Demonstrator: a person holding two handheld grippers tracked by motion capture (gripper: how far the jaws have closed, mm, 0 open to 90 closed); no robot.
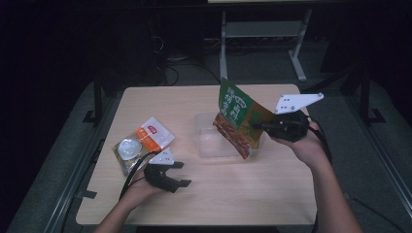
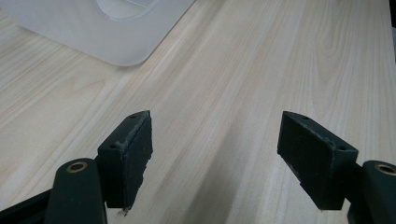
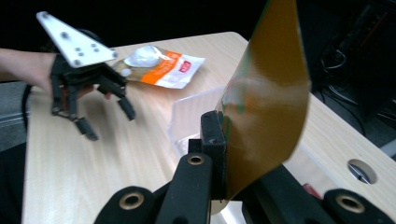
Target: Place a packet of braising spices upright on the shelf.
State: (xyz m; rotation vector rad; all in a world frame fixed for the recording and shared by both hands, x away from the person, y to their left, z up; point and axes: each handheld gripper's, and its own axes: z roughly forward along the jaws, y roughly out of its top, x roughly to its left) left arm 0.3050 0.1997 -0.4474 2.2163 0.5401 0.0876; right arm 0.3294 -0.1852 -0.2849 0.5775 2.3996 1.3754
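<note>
A green and orange snack bag [image 1: 239, 116] hangs tilted over a clear plastic container [image 1: 206, 145] at the table's middle. My right gripper [image 1: 256, 127] is shut on the bag's right edge, and in the right gripper view the jaws pinch the bag [image 3: 268, 88] at its lower edge, above the container [image 3: 191, 114]. My left gripper [image 1: 186, 174] stands open low over the bare wood at the front left, nothing between its fingers [image 2: 133, 154]. A corner of the container [image 2: 107, 32] lies ahead of it. The right gripper view also shows the left gripper [image 3: 112, 125] open, off to the left.
An orange and white packet [image 1: 145, 141] with a clear round window lies at the table's left, beside the left hand; it is also seen in the right gripper view [image 3: 163, 67]. A round hole [image 3: 362, 170] is cut near the table's edge. Dark floor and table legs lie beyond.
</note>
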